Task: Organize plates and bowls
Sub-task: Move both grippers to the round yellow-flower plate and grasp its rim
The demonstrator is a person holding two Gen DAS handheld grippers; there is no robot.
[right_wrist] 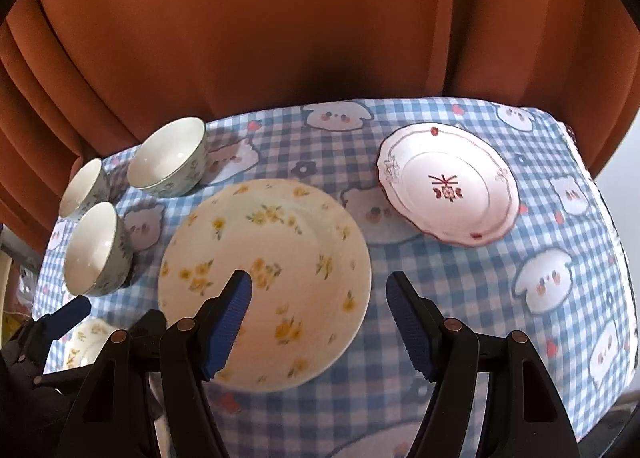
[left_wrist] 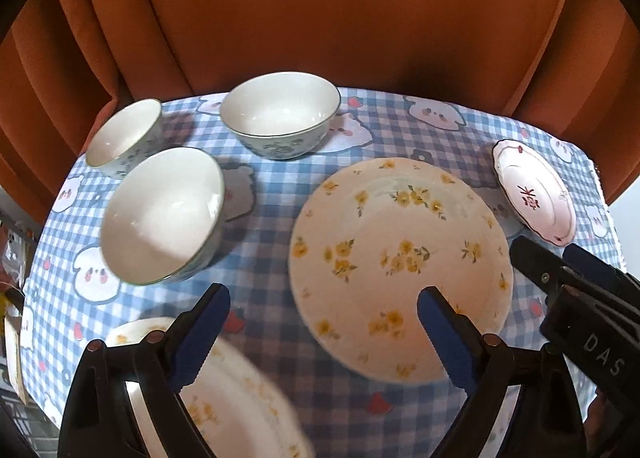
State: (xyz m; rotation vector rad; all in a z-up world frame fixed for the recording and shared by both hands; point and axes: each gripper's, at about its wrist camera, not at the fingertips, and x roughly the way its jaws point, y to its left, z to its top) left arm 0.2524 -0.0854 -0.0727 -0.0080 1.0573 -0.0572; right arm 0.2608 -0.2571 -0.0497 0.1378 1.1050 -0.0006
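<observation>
Three white bowls with green flower print cluster at the back left: one (left_wrist: 280, 110), one (left_wrist: 160, 214) and one (left_wrist: 124, 134). A large yellow-flowered plate (left_wrist: 400, 258) lies mid-table, and a second one (left_wrist: 232, 398) sits at the near left. A small pink-rimmed plate (left_wrist: 536, 194) rests at the far right. My left gripper (left_wrist: 324, 298) hovers open, its right finger over the large plate's near rim. My right gripper (right_wrist: 320, 286) is open above the large plate's (right_wrist: 264, 258) right edge, with the pink-rimmed plate (right_wrist: 448, 186) beyond it. Neither holds anything.
A blue checked tablecloth (right_wrist: 500, 318) with cartoon bears covers the small table. Orange pleated fabric (left_wrist: 320, 18) rises right behind the far edge. The table drops off close past the bowls on the left and past the pink-rimmed plate on the right.
</observation>
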